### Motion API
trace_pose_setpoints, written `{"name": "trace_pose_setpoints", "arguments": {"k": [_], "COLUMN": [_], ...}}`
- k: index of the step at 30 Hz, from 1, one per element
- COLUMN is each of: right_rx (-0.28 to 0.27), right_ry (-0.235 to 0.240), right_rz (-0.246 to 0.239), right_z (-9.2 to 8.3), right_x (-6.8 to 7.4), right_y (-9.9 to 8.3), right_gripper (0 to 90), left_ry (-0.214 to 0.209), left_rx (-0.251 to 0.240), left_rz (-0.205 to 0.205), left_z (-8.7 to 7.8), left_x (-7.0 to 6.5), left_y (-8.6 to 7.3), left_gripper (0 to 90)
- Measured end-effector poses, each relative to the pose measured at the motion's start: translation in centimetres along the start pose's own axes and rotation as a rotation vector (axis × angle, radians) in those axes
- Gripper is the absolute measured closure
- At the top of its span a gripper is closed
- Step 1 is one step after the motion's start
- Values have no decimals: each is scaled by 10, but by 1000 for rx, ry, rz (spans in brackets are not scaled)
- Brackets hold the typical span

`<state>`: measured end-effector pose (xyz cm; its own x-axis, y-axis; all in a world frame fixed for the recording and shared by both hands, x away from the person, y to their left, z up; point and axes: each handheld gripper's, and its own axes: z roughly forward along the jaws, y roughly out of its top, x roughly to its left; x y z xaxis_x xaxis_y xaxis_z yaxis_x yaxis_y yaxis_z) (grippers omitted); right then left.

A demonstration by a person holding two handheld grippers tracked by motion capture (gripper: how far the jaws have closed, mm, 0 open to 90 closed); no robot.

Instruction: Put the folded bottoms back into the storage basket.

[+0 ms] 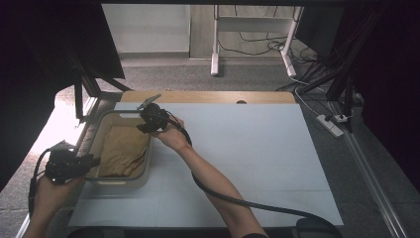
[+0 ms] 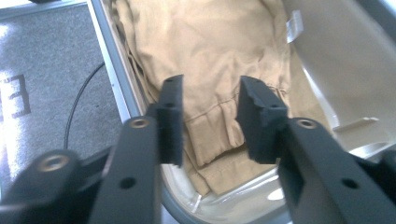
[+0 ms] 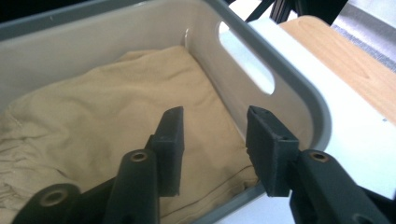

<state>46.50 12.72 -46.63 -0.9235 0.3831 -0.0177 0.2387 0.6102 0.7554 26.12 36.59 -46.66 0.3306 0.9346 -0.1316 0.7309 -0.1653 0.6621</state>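
Observation:
A folded tan garment lies inside a grey plastic bin at the left of the white table. My left gripper hovers at the bin's near left rim, open, with the garment's cuffed hem seen between its jaws. My right gripper is held over the bin's far right corner, also open and holding nothing. In the right gripper view the tan cloth fills the bin floor below the jaws, beside the bin's handle slot.
The white tabletop stretches right of the bin, with a wooden strip along its far edge. The right gripper's cable trails across the near table. A metal frame rail and grey floor lie left of the bin.

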Motion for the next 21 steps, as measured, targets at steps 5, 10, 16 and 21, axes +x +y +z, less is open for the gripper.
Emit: {"name": "trace_pose_setpoints", "arguments": {"k": [5,10,16,21], "right_rx": [-3,-6,-4,-14], "right_ry": [8,15,19,34], "right_rz": [-6,-1,17,1], "right_z": [-3,-6,-10,-15], "right_x": [2,4,7,9], "right_y": [1,1,0,-1], "right_gripper": [474,395,313,209], "left_ry": [-23,-44,-68,-39], "left_rx": [-17,-27,-43,-33], "left_rz": [1,2,0,-7], "left_z": [-2,-2,-2,0], "left_x": [-6,-13,-20,-25], "left_y": [1,3,2,1], "left_gripper": [501,404,270,130]}}
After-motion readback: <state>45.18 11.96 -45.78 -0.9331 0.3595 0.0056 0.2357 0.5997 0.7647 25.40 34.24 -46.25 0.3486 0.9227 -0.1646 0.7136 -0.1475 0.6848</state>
